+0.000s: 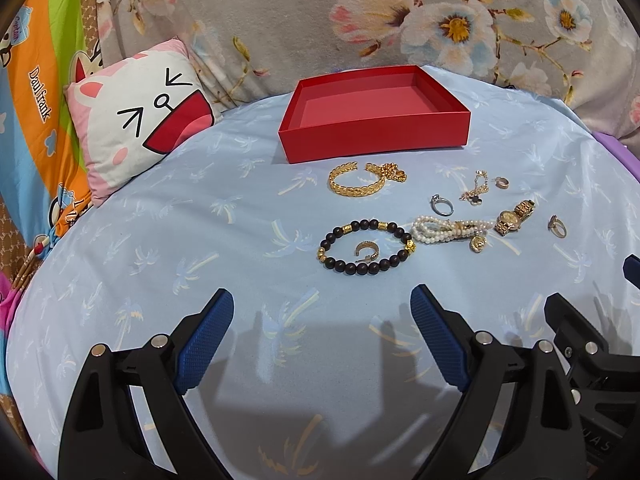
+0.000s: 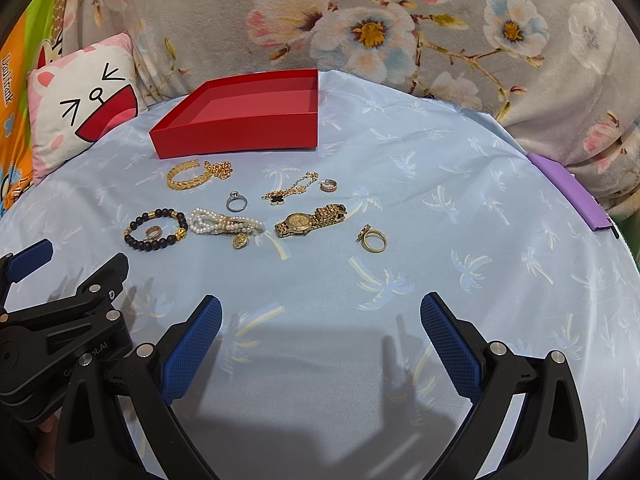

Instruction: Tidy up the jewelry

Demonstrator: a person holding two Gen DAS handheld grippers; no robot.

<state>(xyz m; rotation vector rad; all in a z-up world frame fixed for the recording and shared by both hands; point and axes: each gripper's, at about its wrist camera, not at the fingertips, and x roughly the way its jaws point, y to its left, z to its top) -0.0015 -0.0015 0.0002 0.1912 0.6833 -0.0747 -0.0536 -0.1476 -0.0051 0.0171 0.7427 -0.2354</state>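
An empty red box (image 1: 372, 136) (image 2: 236, 136) stands at the back of a light blue sheet. In front of it lie a gold cuff (image 1: 354, 182) (image 2: 188, 178), a dark bead bracelet (image 1: 366, 246) (image 2: 156, 230) around a small gold earring (image 1: 365, 249), a pearl strand (image 1: 452, 229) (image 2: 224, 222), a gold watch (image 1: 514, 216) (image 2: 310, 220), a silver ring (image 1: 441, 206) (image 2: 236, 201) and a gold ring (image 1: 557, 227) (image 2: 374, 238). My left gripper (image 1: 322, 312) hangs open just short of the bead bracelet. My right gripper (image 2: 320, 320) is open too, nearer than the gold ring.
A cartoon-face cushion (image 1: 136, 116) (image 2: 76, 104) leans at the back left. A grey floral blanket (image 1: 360, 12) rises behind the box. A purple flat thing (image 2: 572, 192) lies at the right edge of the sheet. Bare sheet (image 2: 460, 208) spreads to the right of the jewelry.
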